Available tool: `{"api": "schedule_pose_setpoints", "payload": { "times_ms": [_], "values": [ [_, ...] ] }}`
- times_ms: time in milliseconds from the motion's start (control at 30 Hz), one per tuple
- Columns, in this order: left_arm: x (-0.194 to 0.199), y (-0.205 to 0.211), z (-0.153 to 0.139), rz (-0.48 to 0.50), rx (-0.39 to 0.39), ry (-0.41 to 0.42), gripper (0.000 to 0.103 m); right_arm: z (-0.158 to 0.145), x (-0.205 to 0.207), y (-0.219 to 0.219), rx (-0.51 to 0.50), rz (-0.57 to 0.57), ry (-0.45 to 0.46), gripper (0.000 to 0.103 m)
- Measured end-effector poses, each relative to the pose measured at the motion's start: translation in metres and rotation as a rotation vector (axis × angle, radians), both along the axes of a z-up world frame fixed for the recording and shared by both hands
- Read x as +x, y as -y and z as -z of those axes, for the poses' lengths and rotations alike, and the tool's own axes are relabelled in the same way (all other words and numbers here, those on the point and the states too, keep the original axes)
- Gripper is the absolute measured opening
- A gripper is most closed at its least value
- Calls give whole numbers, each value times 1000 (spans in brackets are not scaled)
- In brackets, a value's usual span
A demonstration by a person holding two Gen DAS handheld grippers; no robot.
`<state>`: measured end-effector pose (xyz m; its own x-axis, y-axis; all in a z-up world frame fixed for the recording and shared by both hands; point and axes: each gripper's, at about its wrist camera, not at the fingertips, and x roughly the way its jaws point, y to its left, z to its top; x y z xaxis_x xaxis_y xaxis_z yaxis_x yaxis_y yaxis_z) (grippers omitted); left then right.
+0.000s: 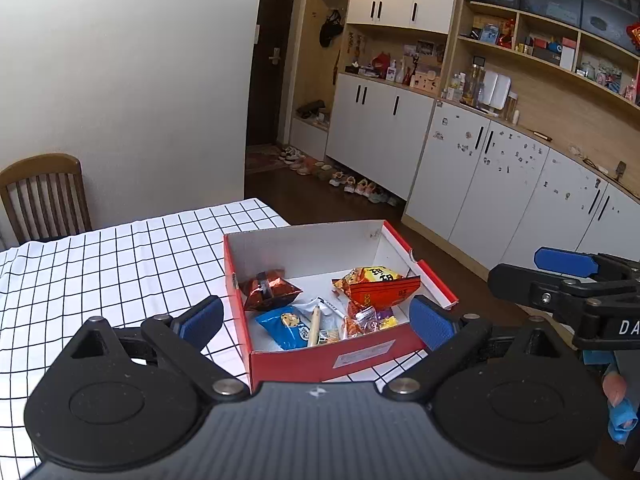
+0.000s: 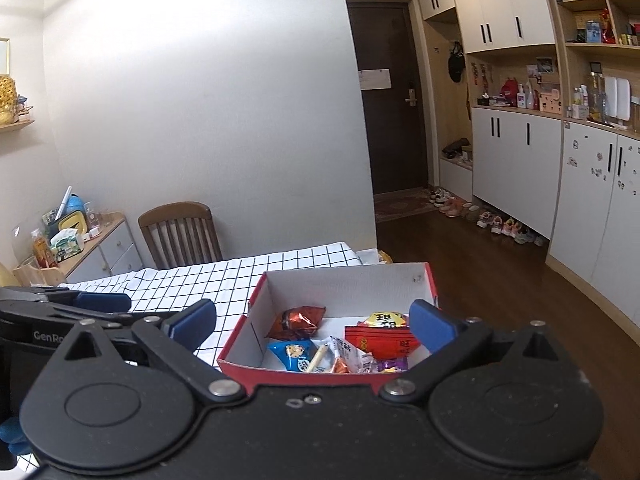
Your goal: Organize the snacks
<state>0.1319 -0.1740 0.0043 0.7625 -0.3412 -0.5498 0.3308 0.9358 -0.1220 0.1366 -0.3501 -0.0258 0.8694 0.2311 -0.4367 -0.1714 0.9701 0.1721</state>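
Left gripper (image 1: 316, 318): jaws spread wide, blue pads apart, nothing between them; it hovers at the near end of the red shoebox (image 1: 332, 362). Right gripper (image 2: 312, 326): jaws equally wide and empty, above the same near end.

The box, white inside, stands on the table's right edge and holds the snacks: a brown foil packet (image 1: 270, 290) at far left, a blue cookie packet (image 1: 286, 326) near left, a red-and-yellow bag (image 1: 380, 284) at right, small wrappers (image 1: 370, 320) at near right.

The left view alone shows the right gripper from the side and fingertips wrapped in blue tape (image 1: 620, 424). The right view alone shows a cluttered side cabinet (image 2: 96, 248) at left.

A black-grid white tablecloth (image 1: 120, 264) covers the table; a wooden chair (image 2: 180, 234) stands beyond it, and white cabinets (image 1: 472, 176), a dark door (image 2: 390, 100) and a row of shoes (image 2: 488, 220) lie beyond.
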Motion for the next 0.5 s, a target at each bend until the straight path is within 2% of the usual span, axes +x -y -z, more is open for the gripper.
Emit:
{"api": "schedule_pose_setpoints", "payload": {
  "times_ms": [500],
  "values": [
    [1,5,-6,10,10,12,100,0,-1,4,6,15,0,103]
  ]
}}
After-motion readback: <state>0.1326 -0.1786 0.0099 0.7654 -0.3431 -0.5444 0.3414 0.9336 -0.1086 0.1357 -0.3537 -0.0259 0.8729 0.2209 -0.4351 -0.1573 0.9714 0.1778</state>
